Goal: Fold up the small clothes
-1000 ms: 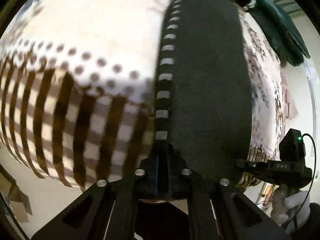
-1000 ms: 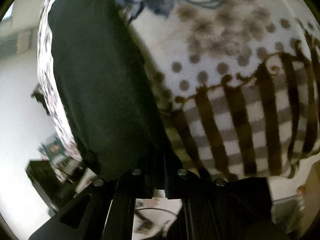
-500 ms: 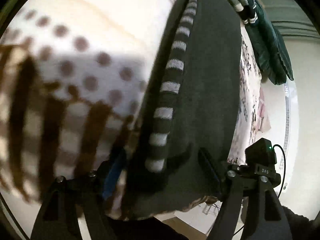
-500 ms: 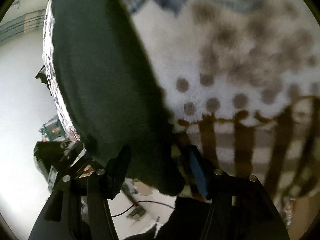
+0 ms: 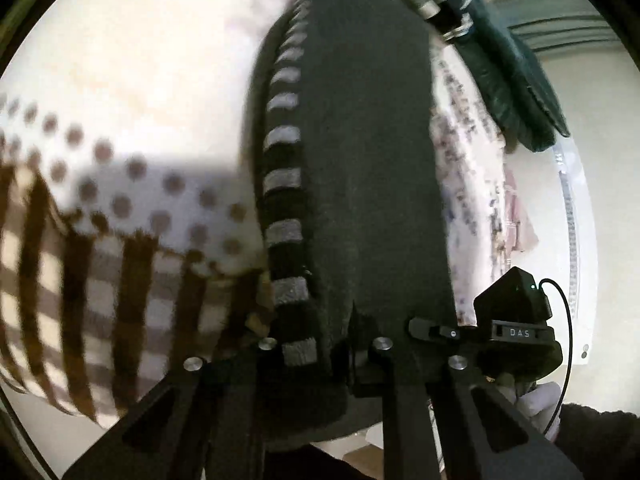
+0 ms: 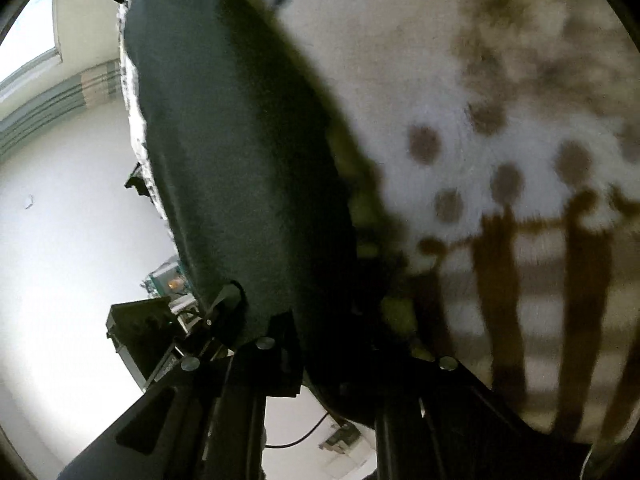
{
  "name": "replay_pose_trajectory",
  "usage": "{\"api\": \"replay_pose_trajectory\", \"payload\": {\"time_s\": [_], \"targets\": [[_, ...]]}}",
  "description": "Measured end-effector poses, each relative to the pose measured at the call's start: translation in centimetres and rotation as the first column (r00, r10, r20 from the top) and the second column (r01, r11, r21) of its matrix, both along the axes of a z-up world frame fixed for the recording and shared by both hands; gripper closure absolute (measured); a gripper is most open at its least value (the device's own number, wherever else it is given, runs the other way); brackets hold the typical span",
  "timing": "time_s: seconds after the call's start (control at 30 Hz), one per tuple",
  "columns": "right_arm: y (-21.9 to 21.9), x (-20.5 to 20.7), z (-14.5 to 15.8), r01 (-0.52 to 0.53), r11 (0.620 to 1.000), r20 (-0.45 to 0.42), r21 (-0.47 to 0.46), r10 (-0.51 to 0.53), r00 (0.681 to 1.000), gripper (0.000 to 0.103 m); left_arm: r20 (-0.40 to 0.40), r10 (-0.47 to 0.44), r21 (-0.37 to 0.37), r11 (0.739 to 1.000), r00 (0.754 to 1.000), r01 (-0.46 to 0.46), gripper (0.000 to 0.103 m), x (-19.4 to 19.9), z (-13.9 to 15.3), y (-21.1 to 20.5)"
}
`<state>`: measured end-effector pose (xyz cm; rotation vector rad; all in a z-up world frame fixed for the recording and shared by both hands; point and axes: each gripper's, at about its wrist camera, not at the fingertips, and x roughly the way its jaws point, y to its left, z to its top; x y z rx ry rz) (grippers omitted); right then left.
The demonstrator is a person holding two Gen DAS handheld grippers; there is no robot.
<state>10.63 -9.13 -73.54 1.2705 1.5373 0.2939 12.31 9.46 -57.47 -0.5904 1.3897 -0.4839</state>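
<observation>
A dark grey garment (image 5: pixel 360 168) with a grey-and-black striped edge (image 5: pixel 284 184) lies lengthwise on a patterned blanket (image 5: pixel 120 80). My left gripper (image 5: pixel 324 356) has its jaws partly closed around the garment's near edge at the striped trim. In the right wrist view the same garment (image 6: pixel 240 160) runs up the middle. My right gripper (image 6: pixel 352 356) has its jaws around the garment's other near corner; fabric fills the gap. The right gripper's body (image 5: pixel 516 320) shows at the left view's lower right.
The blanket is cream with brown dots and brown checks (image 6: pixel 520 240) near its edge. A dark green cloth (image 5: pixel 516 80) lies at the far end. Beyond the bed are a white floor and some equipment (image 6: pixel 160 320).
Both grippers opened after the first frame, moved in on the garment's near edge, and have narrowed around it. The views have shifted closer to the fabric.
</observation>
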Motion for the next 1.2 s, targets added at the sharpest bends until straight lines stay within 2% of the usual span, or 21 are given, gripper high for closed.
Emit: {"api": "replay_pose_trajectory", "payload": {"time_s": [0.13,0.2,0.37,0.5,0.6,0.63,0.83,1.2], "targets": [[-0.4,1.4,4.4,0.006,1.0,0.09,0.011,-0.007,0.996,0.092,0.108,0.0,0.033,0.999,0.994,-0.004,0.092,1.0,4.5,-0.4],[-0.2,2.6,6.6,0.009,1.0,0.138,0.006,-0.01,0.99,0.092,0.152,-0.014,0.104,0.995,0.988,-0.002,0.092,1.8,6.4,-0.9],[-0.2,6.5,12.6,0.015,0.995,0.262,-0.096,0.01,0.965,0.092,0.214,-0.019,0.19,0.982,0.977,-0.023,0.092,4.6,10.1,-2.8],[-1.4,10.9,16.9,0.023,0.982,0.329,-0.185,0.04,0.943,0.092,0.254,-0.035,0.223,0.975,0.967,-0.023,0.092,7.0,11.6,-4.2],[-2.9,14.0,18.2,0.027,0.972,0.364,-0.233,0.062,0.929,0.092,0.266,-0.032,0.22,0.975,0.963,-0.028,0.092,8.7,12.4,-4.6],[-4.4,13.9,17.9,0.027,0.971,0.37,-0.237,0.065,0.927,0.092,0.27,-0.036,0.223,0.974,0.962,-0.027,0.092,9.5,12.5,-4.8],[-5.7,17.5,18.7,0.08,0.968,0.395,-0.236,0.021,0.919,0.093,0.294,-0.069,0.234,0.972,0.953,-0.002,0.092,13.4,13.2,-5.6],[-6.7,24.8,18.3,0.144,0.965,0.386,-0.22,-0.049,0.921,0.093,0.27,-0.111,0.228,0.972,0.956,0.049,0.092,21.1,11.6,-6.3]]}}
